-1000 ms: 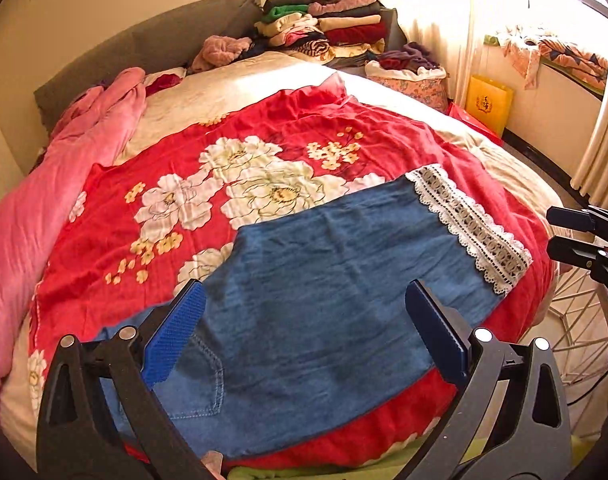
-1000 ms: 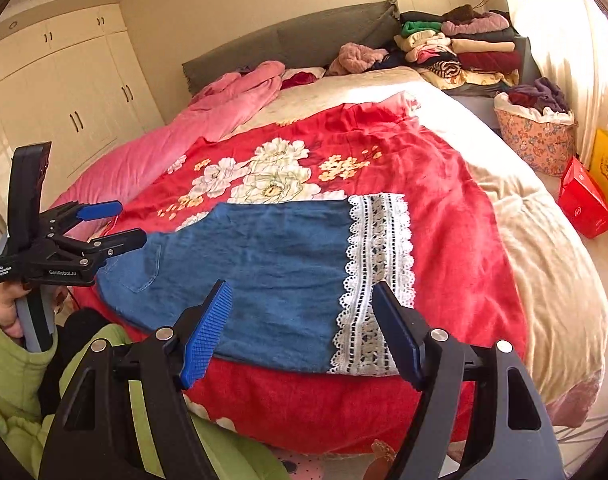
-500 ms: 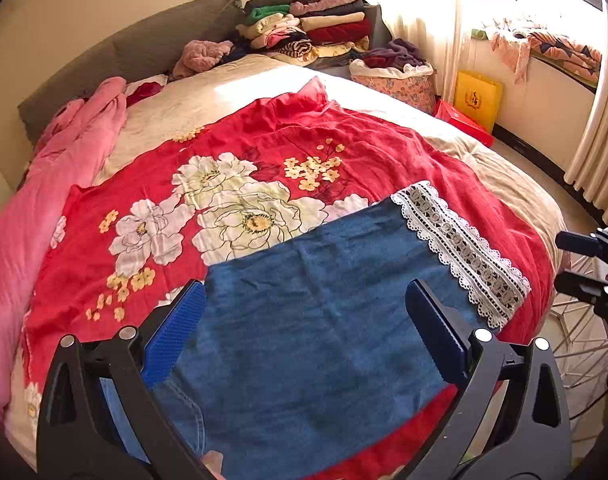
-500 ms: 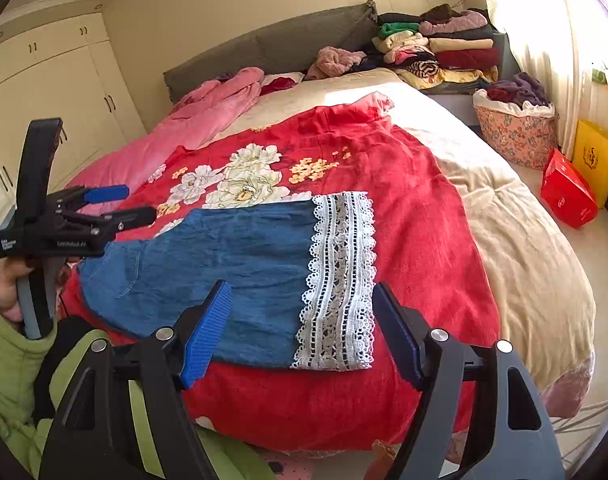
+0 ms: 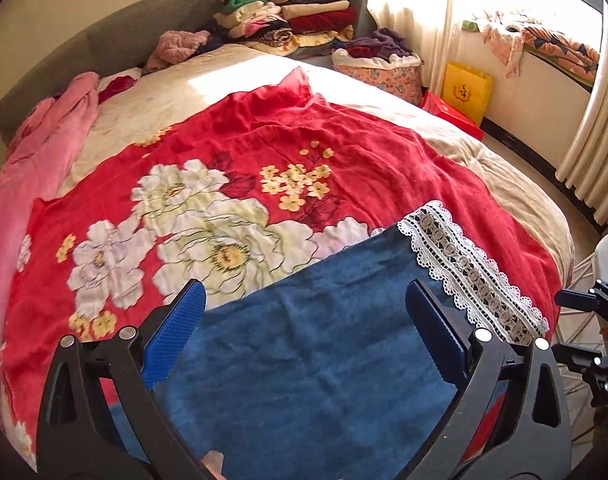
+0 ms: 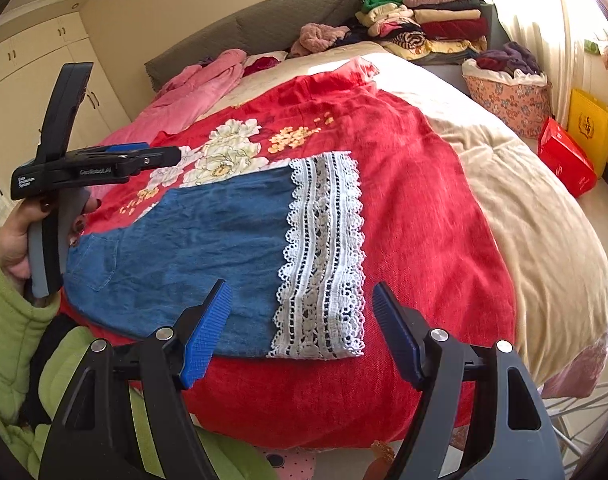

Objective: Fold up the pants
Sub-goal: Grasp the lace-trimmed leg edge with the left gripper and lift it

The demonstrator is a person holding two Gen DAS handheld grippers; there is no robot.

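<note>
Pants (image 6: 207, 248) lie flat on the red blanket (image 6: 416, 216), lace hem (image 6: 324, 256) rightward. Both tongs, left gripper (image 5: 304, 336) and right gripper (image 6: 299, 332), gape wide, holding nothing. Looks like pre-fold: next, grab hem and waist.

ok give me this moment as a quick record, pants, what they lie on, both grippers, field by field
pants: blue denim pants, lying flat, apparently already folded lengthwise
hem: white lace trim, at the end nearer the right gripper
surface: red floral blanket on the bed
left gripper: open, over the denim, holding nothing
right gripper: open, near the lace end, holding nothing
background: stack of folded clothes near the headboard
</note>
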